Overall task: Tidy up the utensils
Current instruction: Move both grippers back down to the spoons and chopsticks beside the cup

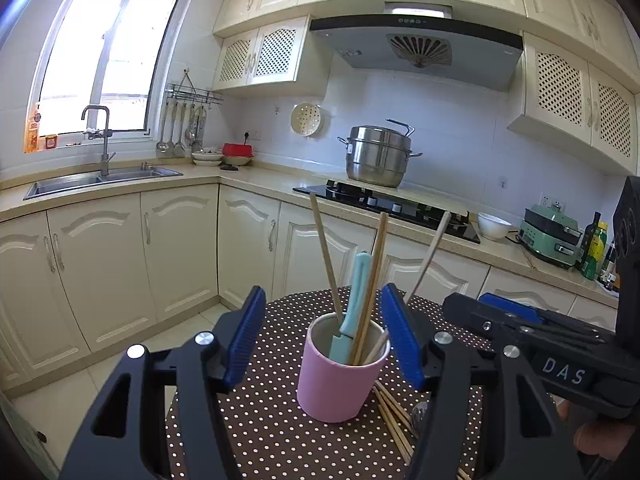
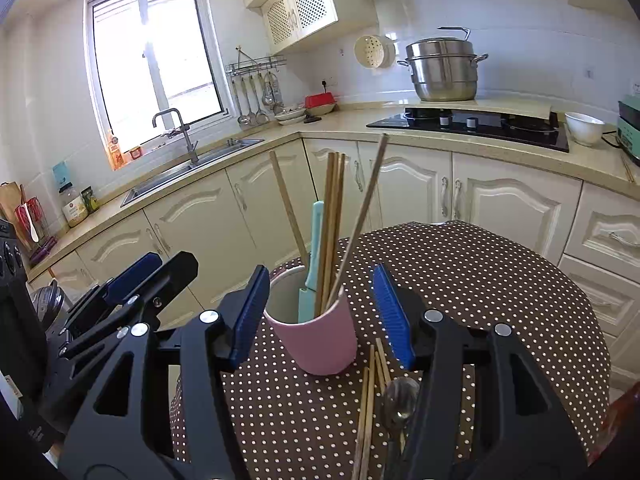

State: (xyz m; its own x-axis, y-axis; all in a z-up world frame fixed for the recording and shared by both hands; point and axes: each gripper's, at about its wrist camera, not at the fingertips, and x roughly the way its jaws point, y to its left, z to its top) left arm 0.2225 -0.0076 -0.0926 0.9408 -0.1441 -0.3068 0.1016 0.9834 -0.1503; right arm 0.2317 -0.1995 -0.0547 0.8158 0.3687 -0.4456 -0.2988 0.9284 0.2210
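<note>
- The fingers [image 1: 246,336] of the left gripper [image 1: 324,336] stand spread, one on each side of the pink cup [image 1: 340,376] without pressing it; the fingers [image 2: 252,312] of the right gripper [image 2: 322,314] are spread too and hold nothing.
- The pink cup stands upright on the dotted tablecloth [image 2: 480,280], just in front of both grippers.
- Done, as far as I can judge: several chopsticks [image 2: 334,220] and a light blue utensil [image 1: 356,296] already stand in the cup, leaning on its rim.
- Left to do: more loose chopsticks [image 2: 370,400] lie flat on the cloth just beside the cup; a metal spoon [image 2: 400,398] lies next to them.
- So the task seems to me partly finished; the lying pieces must still go into the cup.
</note>
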